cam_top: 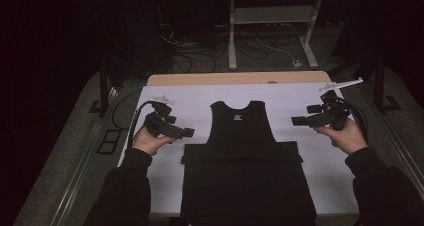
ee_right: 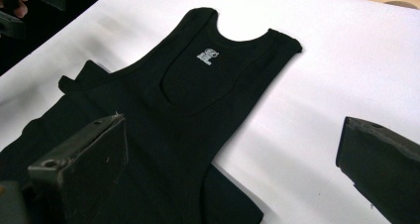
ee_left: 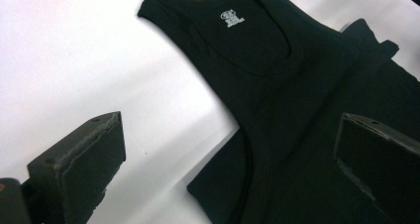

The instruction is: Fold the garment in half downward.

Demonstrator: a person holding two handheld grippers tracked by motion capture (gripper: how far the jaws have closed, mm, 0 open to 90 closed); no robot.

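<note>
Two open hand-held grippers [cam_top: 187, 133] [cam_top: 299, 120]; black vest [cam_top: 245, 156]

The person wore dark long sleeves [cam_top: 125, 186] reaching the wrists. Each hand carried a black tool, the left tool [cam_top: 186, 133] and the right tool [cam_top: 298, 120], with blocky black jaws showing screw holes, a pale plate on top and a black cable [cam_top: 135, 117] looping off.

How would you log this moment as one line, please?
left gripper: open, empty, left of tank top | right gripper: open, empty, right of it | black tank top: flat on white sheet
</note>
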